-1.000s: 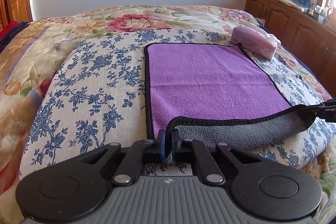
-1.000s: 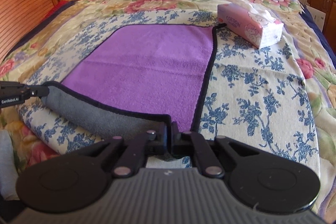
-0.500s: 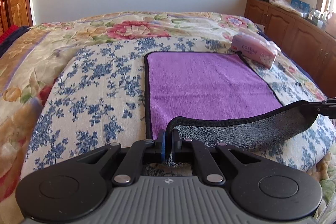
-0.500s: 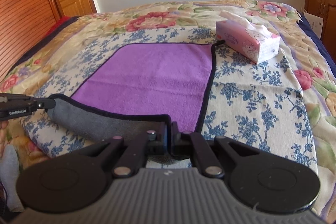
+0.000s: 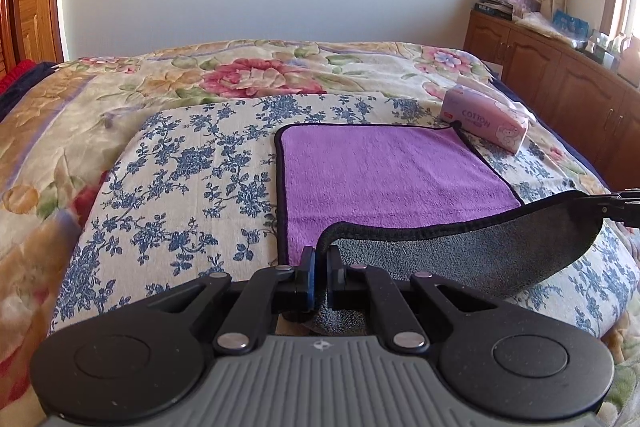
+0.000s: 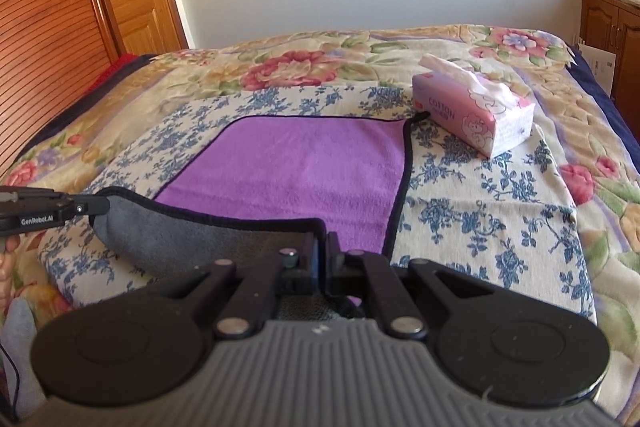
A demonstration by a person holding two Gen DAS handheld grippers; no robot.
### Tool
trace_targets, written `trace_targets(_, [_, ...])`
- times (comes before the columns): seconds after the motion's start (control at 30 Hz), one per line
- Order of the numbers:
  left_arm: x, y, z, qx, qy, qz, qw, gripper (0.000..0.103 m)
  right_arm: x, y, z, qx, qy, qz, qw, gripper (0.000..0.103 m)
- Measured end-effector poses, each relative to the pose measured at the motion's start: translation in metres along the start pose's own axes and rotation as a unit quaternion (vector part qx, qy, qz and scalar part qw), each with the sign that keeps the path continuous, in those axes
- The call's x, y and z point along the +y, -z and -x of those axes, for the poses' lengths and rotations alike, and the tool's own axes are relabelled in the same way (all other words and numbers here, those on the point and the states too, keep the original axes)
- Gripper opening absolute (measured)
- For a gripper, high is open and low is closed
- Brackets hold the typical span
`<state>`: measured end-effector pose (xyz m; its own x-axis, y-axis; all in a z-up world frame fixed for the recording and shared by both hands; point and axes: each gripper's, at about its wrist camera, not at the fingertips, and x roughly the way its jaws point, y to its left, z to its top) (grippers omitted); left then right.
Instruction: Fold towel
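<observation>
Bright daylight, sharp centre (fisheye bends blurred edges).

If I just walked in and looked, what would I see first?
The bright purple towel lying on the blue-flowered cloth in the middle of the bed. Its near edge is lifted, grey underside showing, with the left gripper pinching one near corner and the right gripper the other. Next, the pink tissue box sitting right by the towel's far right corner.

Purple towel [image 5: 384,175], black-edged, flat on bed, grey-backed near edge lifted
</observation>
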<state>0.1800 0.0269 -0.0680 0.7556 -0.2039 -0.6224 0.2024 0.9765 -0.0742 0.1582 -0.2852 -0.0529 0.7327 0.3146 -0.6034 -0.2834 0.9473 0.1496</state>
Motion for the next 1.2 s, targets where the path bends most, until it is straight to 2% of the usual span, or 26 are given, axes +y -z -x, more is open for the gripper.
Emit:
trace_targets(0.3, [0.000, -0.012, -0.011, -0.002, 0.004, -0.002, 1.0000, 0.006, 0.001, -0.007, -0.005, -0.010, -0.010, 0.007, 1.000, 0.004])
trace_targets(0.53, [-0.002, -0.018, -0.005, -0.016, 0.011, -0.003, 0.9998, 0.006, 0.003, -0.015, -0.003, -0.026, -0.015, 0.011, 0.999, 0.004])
trace_targets(0.87, [-0.002, -0.027, -0.001, -0.030, 0.010, -0.003, 0.9995, 0.006, 0.002, -0.026, 0.001, -0.054, -0.016, 0.014, 0.998, 0.004])
trace_targets(1.2, [-0.001, -0.039, -0.015, -0.039, 0.003, -0.013, 0.9992, 0.006, -0.002, -0.035, -0.010, -0.069, -0.010, 0.029, 0.997, 0.004])
